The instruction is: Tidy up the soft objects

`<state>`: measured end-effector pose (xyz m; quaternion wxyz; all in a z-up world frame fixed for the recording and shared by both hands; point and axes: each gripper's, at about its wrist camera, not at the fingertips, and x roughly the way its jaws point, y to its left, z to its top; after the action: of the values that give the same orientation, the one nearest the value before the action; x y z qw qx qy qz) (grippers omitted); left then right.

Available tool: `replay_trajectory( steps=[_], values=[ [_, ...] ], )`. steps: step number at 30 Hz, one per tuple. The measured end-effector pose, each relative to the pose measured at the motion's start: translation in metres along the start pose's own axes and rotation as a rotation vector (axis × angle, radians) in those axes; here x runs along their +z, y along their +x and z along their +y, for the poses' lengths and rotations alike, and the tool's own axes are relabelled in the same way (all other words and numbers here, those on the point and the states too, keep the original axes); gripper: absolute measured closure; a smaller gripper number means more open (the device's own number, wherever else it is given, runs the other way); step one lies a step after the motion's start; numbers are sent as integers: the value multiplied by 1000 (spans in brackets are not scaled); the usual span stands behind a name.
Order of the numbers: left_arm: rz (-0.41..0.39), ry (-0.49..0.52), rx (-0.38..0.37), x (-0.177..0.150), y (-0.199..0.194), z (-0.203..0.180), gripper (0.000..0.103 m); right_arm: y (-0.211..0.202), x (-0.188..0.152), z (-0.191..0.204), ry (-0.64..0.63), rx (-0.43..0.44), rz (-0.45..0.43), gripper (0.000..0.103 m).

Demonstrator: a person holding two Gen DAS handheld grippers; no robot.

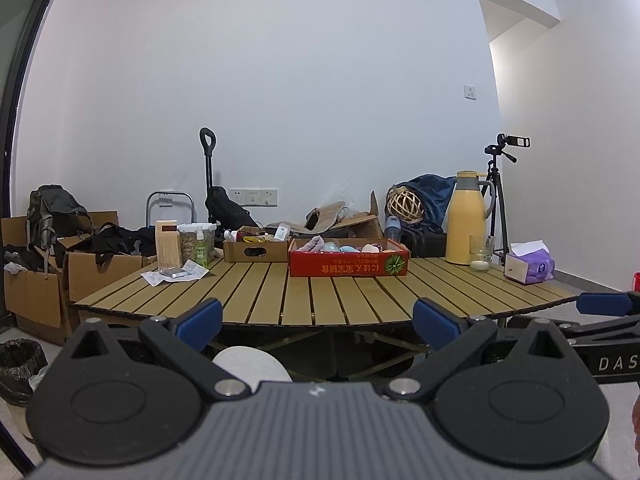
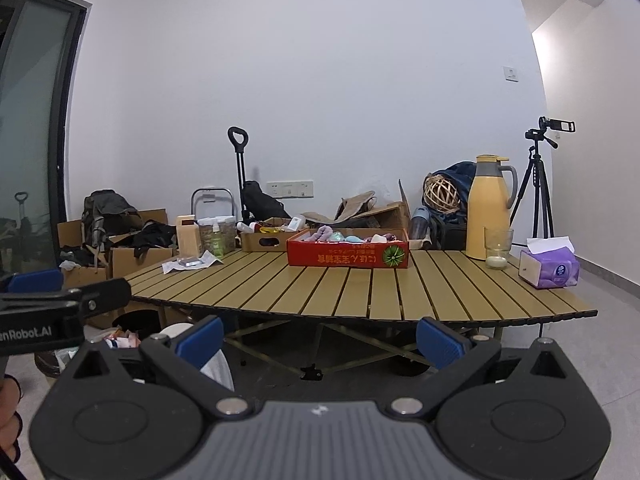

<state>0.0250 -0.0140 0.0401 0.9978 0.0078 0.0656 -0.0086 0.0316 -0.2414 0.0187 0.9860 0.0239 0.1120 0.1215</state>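
A red cardboard box (image 1: 348, 267) (image 2: 347, 258) stands at the far middle of the slatted table, with several soft toys (image 1: 320, 245) (image 2: 328, 235) in pink, teal and blue inside it. My left gripper (image 1: 316, 322) is open and empty, held below and in front of the table's near edge. At about the same height, short of the table, my right gripper (image 2: 320, 338) is also open and empty. The right gripper's blue fingertip (image 1: 604, 304) shows at the right edge of the left wrist view. At the left edge of the right wrist view the left gripper's fingertip (image 2: 36, 280) is in sight.
The slatted table (image 1: 320, 296) (image 2: 360, 288) carries a small brown box (image 1: 256, 250), jars and a wooden case (image 1: 168, 248) at the left, and a yellow jug (image 1: 466, 218), a glass (image 1: 482, 252) and a tissue pack (image 1: 530, 268) at the right. Cardboard boxes, bags and a tripod (image 2: 538, 184) stand behind. A bin (image 1: 20, 372) is at my left.
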Motion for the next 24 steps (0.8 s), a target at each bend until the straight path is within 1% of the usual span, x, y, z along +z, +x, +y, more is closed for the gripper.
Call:
replay_trajectory(
  steps=[9,24],
  values=[
    [-10,5,-5,0,-5,-2,0,-7,-1,4,-5,6,-9,0],
    [-10,6,-6,0,-6,-1,0,-3,-1,1,-6,13,-3,0]
  ],
)
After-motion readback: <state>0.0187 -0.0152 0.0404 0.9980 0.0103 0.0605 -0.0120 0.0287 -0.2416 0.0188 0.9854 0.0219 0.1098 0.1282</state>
